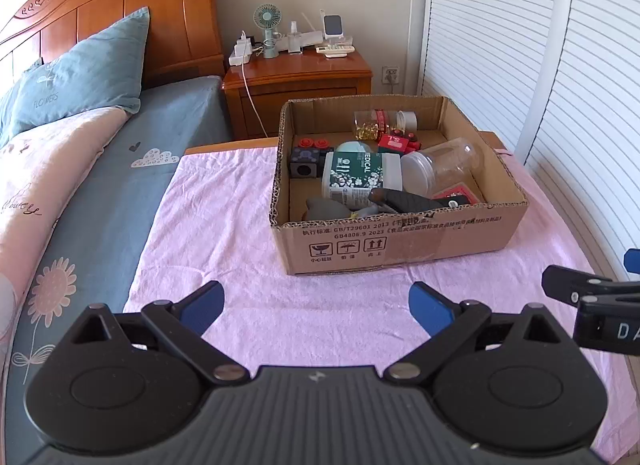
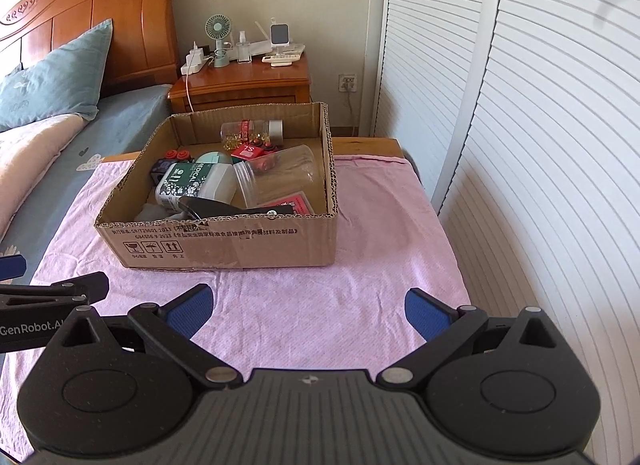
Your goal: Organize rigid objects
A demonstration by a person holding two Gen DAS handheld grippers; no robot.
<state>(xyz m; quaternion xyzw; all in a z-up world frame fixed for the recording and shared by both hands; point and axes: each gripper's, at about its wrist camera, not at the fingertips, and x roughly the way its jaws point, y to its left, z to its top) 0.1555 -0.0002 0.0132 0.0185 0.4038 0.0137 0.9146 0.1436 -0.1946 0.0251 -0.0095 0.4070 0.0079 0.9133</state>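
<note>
Cardboard box: on the pink cloth covering the table, well ahead of both tools.

Contents, lying jumbled:
- green-and-white "MEDICAL" canister
- clear plastic jar
- capsule bottle
- black cube
- red pieces
- dark handled item, type unclear

Left tool: spread wide, empty.
Right tool: spread wide, empty.

Status: nothing stands outside the box on the cloth; gathering appears complete, or sorting within is not yet begun.

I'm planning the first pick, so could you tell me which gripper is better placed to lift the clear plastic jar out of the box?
Probably right. The clear jar lies at the cardboard box's right side, nearer the right gripper. The left gripper faces the box's left corner. Both are open and empty.
</note>
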